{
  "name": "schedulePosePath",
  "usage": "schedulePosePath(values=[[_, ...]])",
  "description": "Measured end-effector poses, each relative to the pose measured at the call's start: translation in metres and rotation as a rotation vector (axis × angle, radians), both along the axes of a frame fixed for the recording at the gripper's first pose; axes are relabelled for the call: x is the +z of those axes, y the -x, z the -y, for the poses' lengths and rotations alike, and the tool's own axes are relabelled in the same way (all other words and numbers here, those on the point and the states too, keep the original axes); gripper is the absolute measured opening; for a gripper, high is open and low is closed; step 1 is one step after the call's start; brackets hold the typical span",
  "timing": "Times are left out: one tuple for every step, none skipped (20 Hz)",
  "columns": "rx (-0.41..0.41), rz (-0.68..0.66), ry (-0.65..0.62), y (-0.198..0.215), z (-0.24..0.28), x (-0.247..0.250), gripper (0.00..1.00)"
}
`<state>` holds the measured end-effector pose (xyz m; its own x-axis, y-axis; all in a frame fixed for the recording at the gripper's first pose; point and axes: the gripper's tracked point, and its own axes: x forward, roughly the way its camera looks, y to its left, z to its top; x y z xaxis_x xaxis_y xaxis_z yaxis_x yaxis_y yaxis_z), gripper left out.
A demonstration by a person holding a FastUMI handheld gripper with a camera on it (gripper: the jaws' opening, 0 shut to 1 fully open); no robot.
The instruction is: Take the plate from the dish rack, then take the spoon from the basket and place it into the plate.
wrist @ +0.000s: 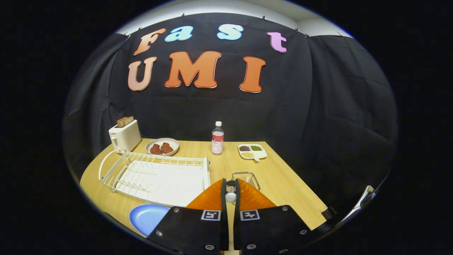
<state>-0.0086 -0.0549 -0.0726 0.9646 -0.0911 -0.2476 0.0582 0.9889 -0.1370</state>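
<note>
My gripper point(230, 184) hangs above the wooden table point(283, 184), its fingers nearly together and pressing on a small pale spoon point(230, 197); just a short rounded bit of it shows in the narrow gap. The wire basket point(247, 177) stands just beyond the fingertips, slightly to their right. A blue plate point(147, 216) lies flat on the table to the left of the fingers, in front of the white dish rack point(155, 175). The rack holds no dishes.
Along the back of the table stand a white toaster point(124, 136) with bread, a bowl of reddish food point(162, 146), a clear bottle point(217, 139) and a divided dish of beans point(252, 151). The table's right edge runs close past the basket.
</note>
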Motion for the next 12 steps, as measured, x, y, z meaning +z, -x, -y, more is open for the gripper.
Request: schedulePosePath(values=[[0.005,-0.002,0.001,0.008,-0.008,-0.002,0.05],[0.011,-0.003,0.001,0.015,-0.016,-0.003,0.06],[0.019,-0.004,-0.003,0.023,-0.025,-0.005,0.06],[0.025,-0.008,-0.009,0.030,-0.033,-0.008,0.05],[0.035,-0.015,-0.014,0.038,-0.041,-0.012,0.05],[0.045,-0.023,-0.021,0.048,-0.049,-0.019,0.05],[0.060,-0.036,-0.027,0.055,-0.057,-0.023,0.05],[0.075,-0.045,-0.036,0.059,-0.069,-0.029,0.06],[0.093,-0.056,-0.042,0.064,-0.078,-0.035,0.06],[0.107,-0.067,-0.047,0.067,-0.087,-0.041,0.05],[0.124,-0.077,-0.053,0.072,-0.096,-0.046,0.05],[0.146,-0.083,-0.056,0.075,-0.105,-0.049,0.05]])
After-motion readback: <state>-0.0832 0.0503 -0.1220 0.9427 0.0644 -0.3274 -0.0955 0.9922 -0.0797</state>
